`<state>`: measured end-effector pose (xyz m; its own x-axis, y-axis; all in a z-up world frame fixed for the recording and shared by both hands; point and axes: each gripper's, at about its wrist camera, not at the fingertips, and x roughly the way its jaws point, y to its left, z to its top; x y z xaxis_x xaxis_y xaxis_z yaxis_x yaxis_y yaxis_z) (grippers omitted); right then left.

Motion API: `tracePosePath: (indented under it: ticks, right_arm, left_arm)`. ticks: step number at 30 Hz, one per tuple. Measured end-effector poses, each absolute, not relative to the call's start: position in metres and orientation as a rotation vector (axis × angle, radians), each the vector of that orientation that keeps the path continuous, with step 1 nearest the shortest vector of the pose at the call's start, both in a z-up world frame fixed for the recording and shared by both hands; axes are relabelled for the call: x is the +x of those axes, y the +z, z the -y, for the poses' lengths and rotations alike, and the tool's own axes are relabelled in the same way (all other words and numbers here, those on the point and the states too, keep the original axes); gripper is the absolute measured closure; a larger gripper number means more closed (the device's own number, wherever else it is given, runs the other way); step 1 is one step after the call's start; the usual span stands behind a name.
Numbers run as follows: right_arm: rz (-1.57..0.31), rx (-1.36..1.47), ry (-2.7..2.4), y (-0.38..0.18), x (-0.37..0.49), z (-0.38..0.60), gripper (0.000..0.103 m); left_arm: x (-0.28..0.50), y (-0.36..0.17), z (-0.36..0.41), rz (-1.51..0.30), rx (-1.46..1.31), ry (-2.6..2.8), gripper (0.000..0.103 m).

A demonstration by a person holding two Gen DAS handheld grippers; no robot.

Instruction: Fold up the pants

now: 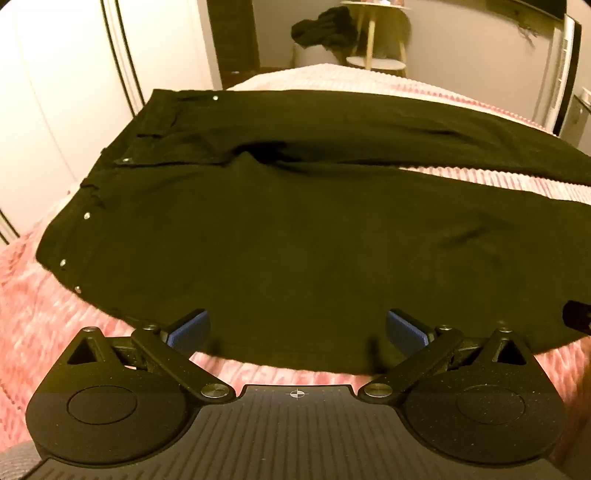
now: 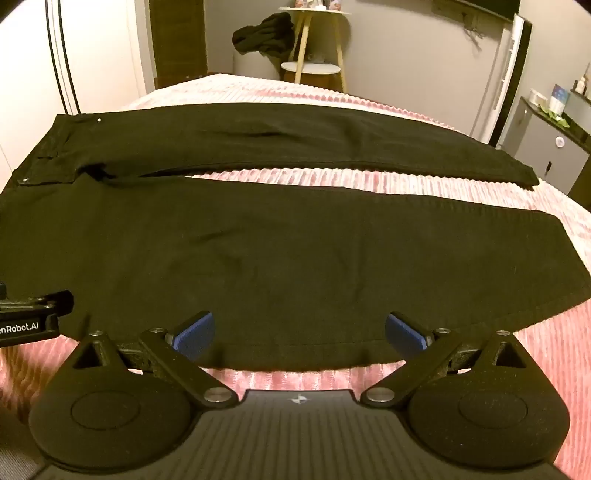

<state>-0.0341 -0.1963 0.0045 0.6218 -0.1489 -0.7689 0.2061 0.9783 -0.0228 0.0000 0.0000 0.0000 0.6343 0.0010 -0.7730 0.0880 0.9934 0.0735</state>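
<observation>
hovering over the near edge of the black pants [image 1: 295,229], spread flat across the pink bedspread [image 2: 461,184] with waistband left and legs apart, the left gripper [image 1: 297,332] and right gripper [image 2: 299,330] both stand wide apart, empty. no fold looks started; likely next they pinch the near leg's edge and carry it onto the far leg.

The pants [image 2: 280,251] lie flat across the bed [image 2: 332,181], waistband to the left, legs running right with a strip of bedding between them. Both grippers hang over the near leg's near edge, the left gripper [image 1: 297,332] left of the right gripper [image 2: 299,332]. Behind the bed stands a side table [image 2: 314,40], with a heap of clothes [image 2: 264,33] to its left.
</observation>
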Motion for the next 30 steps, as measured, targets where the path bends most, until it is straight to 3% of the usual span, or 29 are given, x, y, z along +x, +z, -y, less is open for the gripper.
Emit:
tracePosePath:
  ticks: [30]
  right_arm:
    - [-0.882, 0.092, -0.213, 0.0027, -0.0332, 0.2008, 0.004]
  left_arm:
    - [0.0011, -0.0071, 0.0011, -0.898, 0.102, -0.054, 0.0]
